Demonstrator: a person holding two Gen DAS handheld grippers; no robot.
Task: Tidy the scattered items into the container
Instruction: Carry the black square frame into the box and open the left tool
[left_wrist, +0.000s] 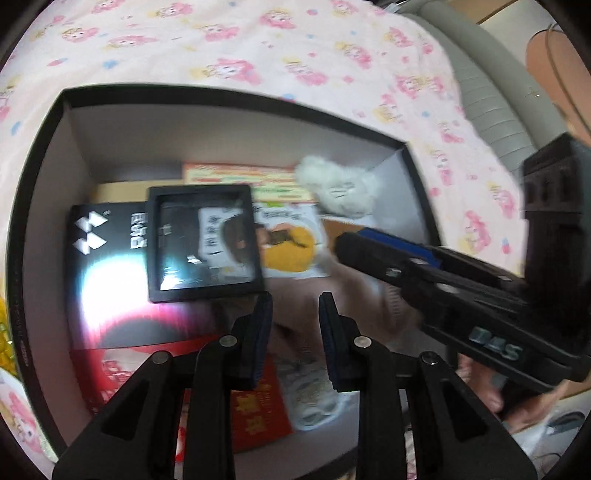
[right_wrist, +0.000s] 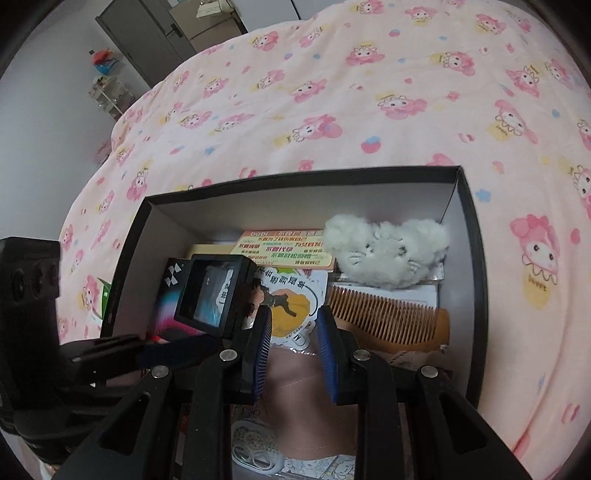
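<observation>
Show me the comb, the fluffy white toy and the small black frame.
comb (right_wrist: 388, 317): right wrist view, on its row of teeth.
fluffy white toy (right_wrist: 384, 251): right wrist view, on its furry middle.
small black frame (left_wrist: 203, 243): left wrist view, on its glossy front.

A bed covered by a pale pink sheet (right_wrist: 332, 92) printed with pink cartoon rabbit figures, small yellow shapes and blue flowers fills most of both views. A black open-topped box (right_wrist: 471, 280) with pale inner walls sits directly on the sheet, its rim level and its sides touching the fabric. Just beside the box's left wall, a small green object (right_wrist: 105, 293) lies on the sheet, mostly hidden. In the left wrist view, something yellow (left_wrist: 5, 332) lies at the left edge beside the box; what it is cannot be told.
</observation>
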